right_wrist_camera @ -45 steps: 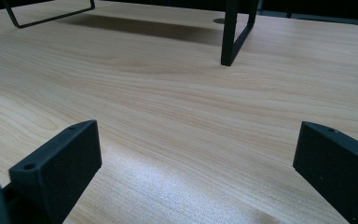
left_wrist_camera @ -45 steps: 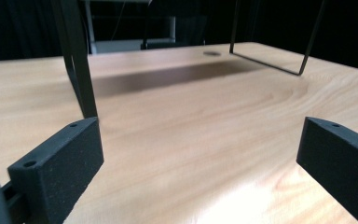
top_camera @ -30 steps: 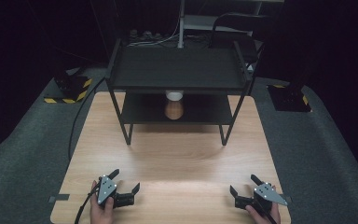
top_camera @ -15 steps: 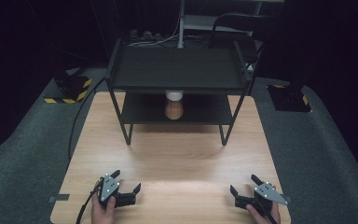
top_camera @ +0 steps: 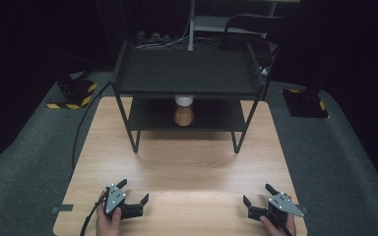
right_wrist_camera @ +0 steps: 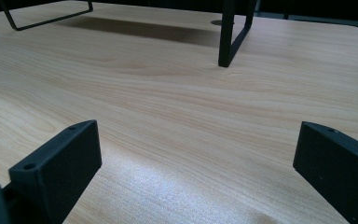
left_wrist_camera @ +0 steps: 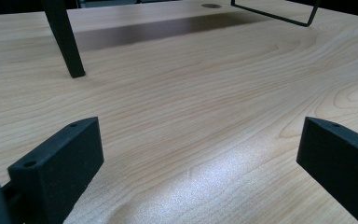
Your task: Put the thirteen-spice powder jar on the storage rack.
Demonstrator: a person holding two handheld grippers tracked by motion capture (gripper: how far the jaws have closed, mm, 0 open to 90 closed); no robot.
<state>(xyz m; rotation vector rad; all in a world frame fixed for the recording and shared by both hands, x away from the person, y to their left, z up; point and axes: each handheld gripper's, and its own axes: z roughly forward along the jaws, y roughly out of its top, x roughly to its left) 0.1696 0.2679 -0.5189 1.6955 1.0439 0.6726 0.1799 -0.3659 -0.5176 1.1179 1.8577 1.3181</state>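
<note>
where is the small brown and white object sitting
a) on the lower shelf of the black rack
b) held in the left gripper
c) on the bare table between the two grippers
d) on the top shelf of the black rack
a: in the high view the brown and white object stands on the lower shelf of the black rack, under its top shelf, far from both grippers.

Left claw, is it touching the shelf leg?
Apart. In the left gripper view, bare table lies between the open left claw and the shelf leg.
</note>
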